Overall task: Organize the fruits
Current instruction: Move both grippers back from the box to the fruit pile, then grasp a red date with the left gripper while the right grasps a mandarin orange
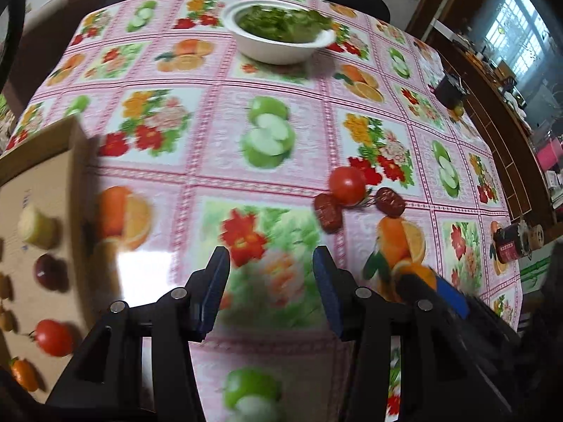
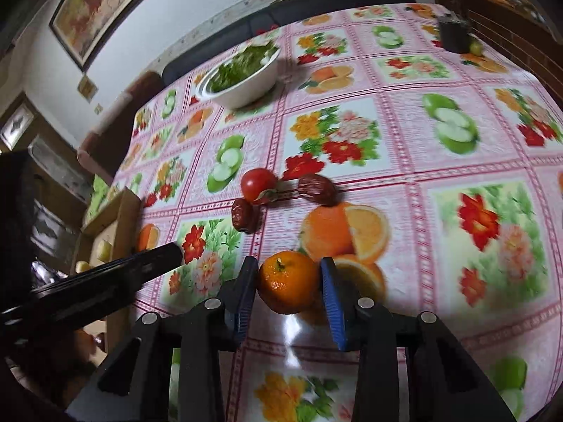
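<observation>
Right gripper [image 2: 288, 283]: its blue pads flank a mandarin [image 2: 288, 281] — the left pad touches the fruit's side, the right pad sits at its other edge with at most a sliver of gap. Whether the pads truly press on it, I cannot tell.
Mandarin: stem upward, low between the fingertips, on or just over the tablecloth [image 2: 440, 253], in front of a printed orange.
Left gripper [image 1: 271, 274]: fingers spread apart, nothing between them — only the printed cloth shows in the gap.
Loose fruit ahead: a red tomato [image 2: 258, 184] with one dark red date [image 2: 243, 215] just beside it on the near left and a second date [image 2: 317, 189] near it on the right. In the left wrist view this cluster lies beyond the gripper, up and to the right.
Cardboard box [image 1: 75, 161]: at the left edge of the table in the left wrist view, holding several fruits already: a pale yellow-green fruit [image 1: 35, 227], a dark red one [image 1: 49, 270], a tomato [image 1: 52, 337] and a small orange one [image 1: 23, 374].
White bowl [image 1: 281, 47]: far side of the table, filled with green leaves, well apart from both grippers.
Dark cup [image 2: 454, 37]: far right corner of the table.
</observation>
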A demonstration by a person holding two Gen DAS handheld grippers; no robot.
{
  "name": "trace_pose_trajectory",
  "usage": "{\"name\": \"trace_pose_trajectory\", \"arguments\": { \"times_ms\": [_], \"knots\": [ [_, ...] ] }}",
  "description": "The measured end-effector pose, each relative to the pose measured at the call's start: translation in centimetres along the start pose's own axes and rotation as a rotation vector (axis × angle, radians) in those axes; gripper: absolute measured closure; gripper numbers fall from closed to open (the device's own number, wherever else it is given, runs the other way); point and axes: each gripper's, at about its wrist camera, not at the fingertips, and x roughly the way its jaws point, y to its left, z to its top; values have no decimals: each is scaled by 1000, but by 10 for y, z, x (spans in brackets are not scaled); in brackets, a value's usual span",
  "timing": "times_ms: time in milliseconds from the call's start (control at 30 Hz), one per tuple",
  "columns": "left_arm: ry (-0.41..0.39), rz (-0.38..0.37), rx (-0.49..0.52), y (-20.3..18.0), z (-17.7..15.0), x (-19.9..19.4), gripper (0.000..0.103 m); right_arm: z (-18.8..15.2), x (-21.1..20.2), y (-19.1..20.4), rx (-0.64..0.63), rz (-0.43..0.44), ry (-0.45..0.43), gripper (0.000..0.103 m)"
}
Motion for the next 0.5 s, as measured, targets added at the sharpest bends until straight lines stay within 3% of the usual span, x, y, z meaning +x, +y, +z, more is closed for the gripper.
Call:
{"name": "trace_pose_trajectory", "arguments": {
  "times_ms": [167, 400, 433, 467, 500],
  "knots": [
    [2, -13, 31, -24, 5, 18, 56, -2, -18, -11, 35, 28, -12, 66],
    [-27, 36, 28, -32, 16, 35, 56, -1, -32, -10, 38, 59, -27, 66],
    [-28, 34, 27, -31, 17, 35, 63, -1, -34, -10, 40, 64, -29, 66],
    [-34, 38, 26, -29, 17, 35, 78, -1, -34, -10, 41, 65, -31, 66],
    [-37, 40, 23, -26, 16, 35, 83, -1, -35, -11, 42, 65, -32, 66]
  ]
}}
